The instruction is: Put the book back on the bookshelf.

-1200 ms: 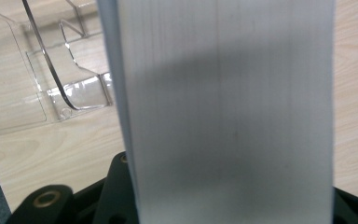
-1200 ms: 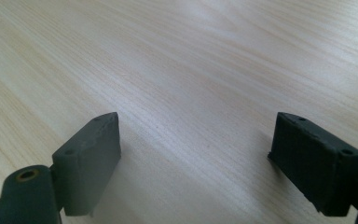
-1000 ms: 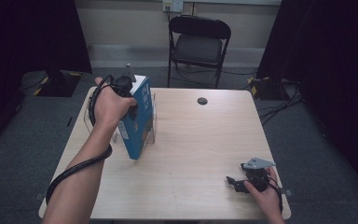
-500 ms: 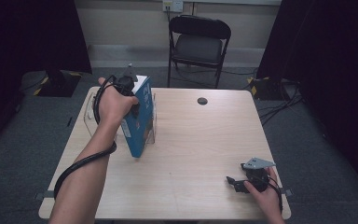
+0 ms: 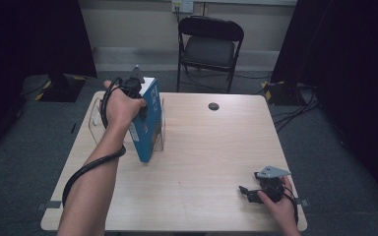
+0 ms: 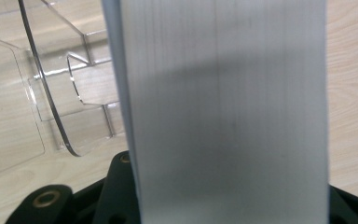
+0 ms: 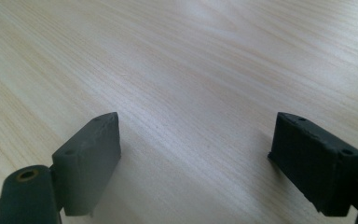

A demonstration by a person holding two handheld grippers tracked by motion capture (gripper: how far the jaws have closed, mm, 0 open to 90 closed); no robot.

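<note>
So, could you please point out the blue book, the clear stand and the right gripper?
blue book (image 5: 146, 129): high view, front cover.
clear stand (image 6: 60, 100): left gripper view, curved acrylic wall.
right gripper (image 7: 196, 154): right gripper view, midway between its open jaws.

1. The book (image 5: 147, 123) between the left jaws has a blue cover with white lettering and pale grey page edges.
2. The stand (image 6: 65, 107) beside those jaws is clear.
3. The desk (image 7: 205, 60) under the black right jaws is light, wood-grained.

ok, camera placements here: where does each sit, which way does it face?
High view: above the person's side, facing forward and down on the table; both forearms, left gripper shut on the blue book.
Left gripper view: on that gripper, facing the book's page edges; shared with high view.
Right gripper view: on the right gripper, facing bare tabletop; fingers apart.
</note>
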